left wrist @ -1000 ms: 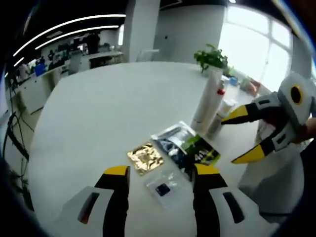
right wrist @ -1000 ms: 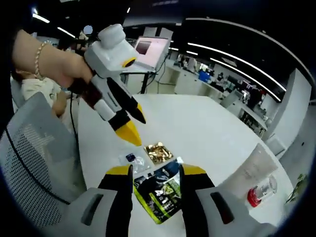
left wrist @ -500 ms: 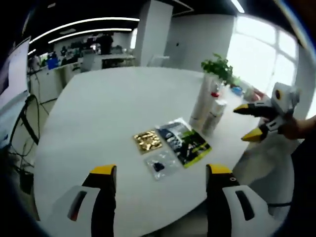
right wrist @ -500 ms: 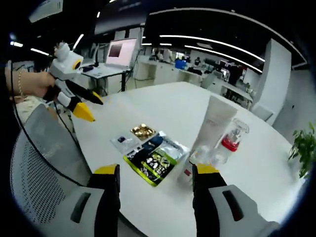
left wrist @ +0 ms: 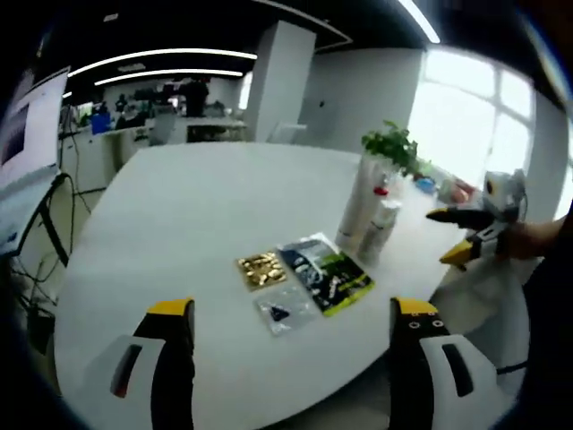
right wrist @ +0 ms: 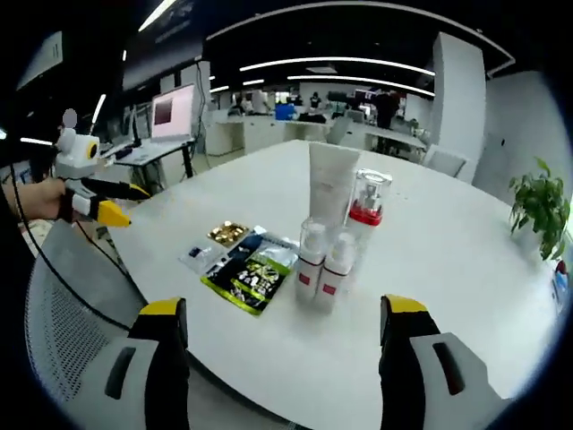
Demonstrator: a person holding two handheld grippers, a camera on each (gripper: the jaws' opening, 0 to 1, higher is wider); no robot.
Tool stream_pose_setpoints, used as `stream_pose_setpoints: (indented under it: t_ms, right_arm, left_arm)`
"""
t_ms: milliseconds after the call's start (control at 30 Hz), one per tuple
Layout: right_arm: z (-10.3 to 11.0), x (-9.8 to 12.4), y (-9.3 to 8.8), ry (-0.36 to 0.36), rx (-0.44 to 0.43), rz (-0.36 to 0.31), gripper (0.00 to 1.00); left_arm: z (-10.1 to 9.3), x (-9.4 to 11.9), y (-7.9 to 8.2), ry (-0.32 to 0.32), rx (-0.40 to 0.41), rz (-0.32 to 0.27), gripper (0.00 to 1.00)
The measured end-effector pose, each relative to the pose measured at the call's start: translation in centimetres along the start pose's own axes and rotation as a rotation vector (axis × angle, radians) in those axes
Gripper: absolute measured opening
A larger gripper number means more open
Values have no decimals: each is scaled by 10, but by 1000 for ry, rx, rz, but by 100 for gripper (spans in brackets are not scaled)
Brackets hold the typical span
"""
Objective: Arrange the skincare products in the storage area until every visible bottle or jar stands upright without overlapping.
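White table (left wrist: 179, 215), left gripper view: round, broad, bearing every product.
Left gripper (left wrist: 292, 324), left gripper view: yellow-tipped jaws spread wide, gripped nothing, hung above the near table edge.
Gold sachet (left wrist: 260, 269), left gripper view: lay flat, just beside the dark-and-green packet (left wrist: 327, 273).
Clear sachet (left wrist: 279, 313), left gripper view: lay flat, nearest the jaws, below the gold one.
White tube (left wrist: 355, 208), left gripper view: stood upright beyond the packets, with a smaller bottle close against it; bottle count unclear at that range.
Right gripper (left wrist: 458, 235), left gripper view: held in a hand at the right, off the table edge, jaws parted, clasped nothing.
Potted plant (left wrist: 390, 145), left gripper view: far side of the table, behind the tube.

Right gripper (right wrist: 285, 321), right gripper view: jaws spread wide, gripped nothing, low over the near table edge (right wrist: 295, 358).
White tube (right wrist: 331, 184), right gripper view: upright, at the back of the cluster.
Red-collared pump bottle (right wrist: 366, 208), right gripper view: upright, clear cap, just beside the tube.
Two small bottles (right wrist: 321, 264), right gripper view: upright, side by side, red labels, in front of tube and pump bottle.
Dark-and-green packet (right wrist: 248, 278), right gripper view: flat, left of the small bottles.
Gold sachet (right wrist: 229, 234) and clear sachet (right wrist: 202, 255), right gripper view: flat, beyond the packet.
Left gripper (right wrist: 106, 202), right gripper view: held in a hand at the far left, off the table, jaws parted, empty.
Mesh chair back (right wrist: 63, 313), right gripper view: lower left, beside the table.
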State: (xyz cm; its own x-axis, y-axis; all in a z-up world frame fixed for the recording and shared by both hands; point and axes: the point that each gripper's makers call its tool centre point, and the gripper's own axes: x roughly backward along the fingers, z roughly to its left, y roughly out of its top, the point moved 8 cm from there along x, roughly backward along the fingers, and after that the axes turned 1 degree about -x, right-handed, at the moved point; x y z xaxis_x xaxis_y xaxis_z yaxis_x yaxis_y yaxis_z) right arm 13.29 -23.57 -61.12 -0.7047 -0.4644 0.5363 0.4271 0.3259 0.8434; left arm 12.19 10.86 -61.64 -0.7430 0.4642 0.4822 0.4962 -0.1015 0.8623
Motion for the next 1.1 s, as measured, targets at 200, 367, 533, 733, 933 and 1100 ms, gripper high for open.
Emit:
stream_pose_setpoints:
  t_ms: [200,367,533,733,933,1100]
  right_arm:
    - [-9,6,-3,-15,-43,-8,96]
    - [-6,5,-6,-10,-36,6,95]
    - [-7,5,-6,-13,-59,1,94]
    - [-10,6,-8,-22,-83,-2,93]
    - [-10,5,-9,-25,-85,-5,93]
    - [-11,5,-9,-20,-87,-7,93]
  left_arm:
    - [-3,2,9,22,-1,-22,88]
    - [-8,-5,6,-5,-8,2,92]
    - [-15,-9,15,-16,-12,-32,94]
    - [-22,-13,12,-28,-44,-1,95]
    - [-20,-13,11,-19,-42,4,95]
    - [-20,-12,11,-12,-32,4,95]
